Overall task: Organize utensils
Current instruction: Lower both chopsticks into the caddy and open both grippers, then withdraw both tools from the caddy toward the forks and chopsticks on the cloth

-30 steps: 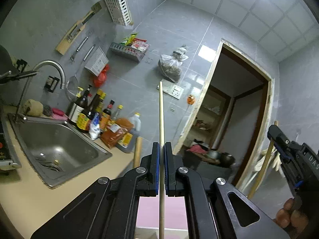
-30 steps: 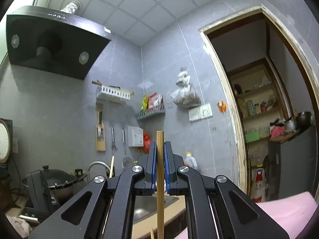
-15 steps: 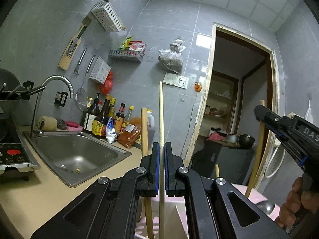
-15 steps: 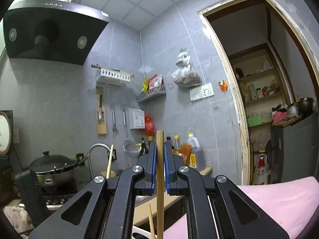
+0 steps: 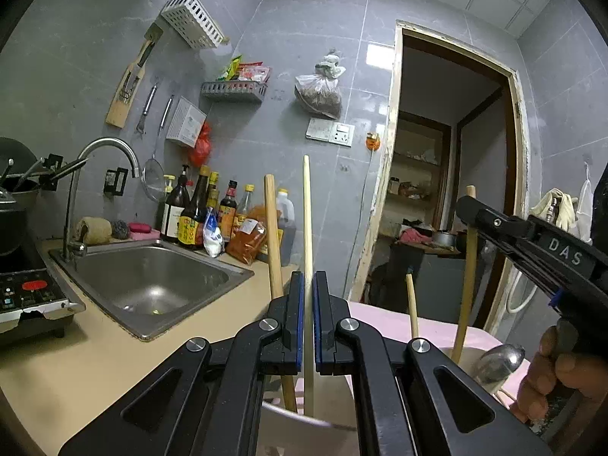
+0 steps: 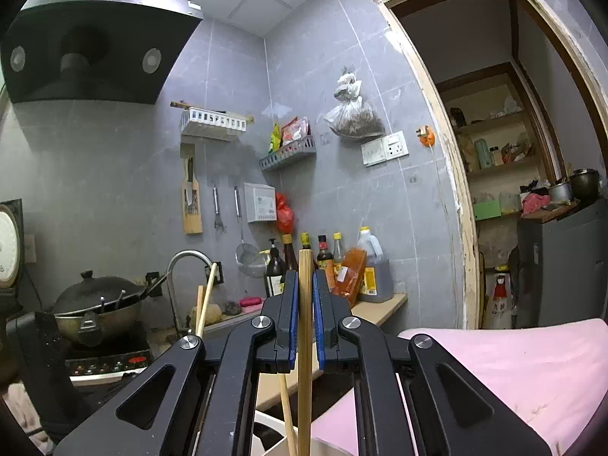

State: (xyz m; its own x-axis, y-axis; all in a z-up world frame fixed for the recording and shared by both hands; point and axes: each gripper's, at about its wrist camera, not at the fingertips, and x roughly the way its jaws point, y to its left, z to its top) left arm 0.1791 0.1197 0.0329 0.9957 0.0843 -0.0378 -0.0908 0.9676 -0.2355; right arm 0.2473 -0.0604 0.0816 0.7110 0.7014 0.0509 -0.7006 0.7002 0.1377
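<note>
1. I am pinching a thin pale wooden chopstick (image 5: 307, 228) upright in the left tongs (image 5: 308, 296), directly above the white plastic utensil holder (image 5: 304, 423), for a straight drop.
2. I am clamping a thicker bamboo stick (image 6: 304, 304) upright in the right tongs (image 6: 303, 292), likewise over the holder.

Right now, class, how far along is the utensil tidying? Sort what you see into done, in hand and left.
Done: two wooden sticks already stand in the white holder.
In hand: the left gripper pinches a pale chopstick; the right gripper pinches a thicker wooden handle.
Left: releasing both; the metal spoon on the pink cloth.
</note>
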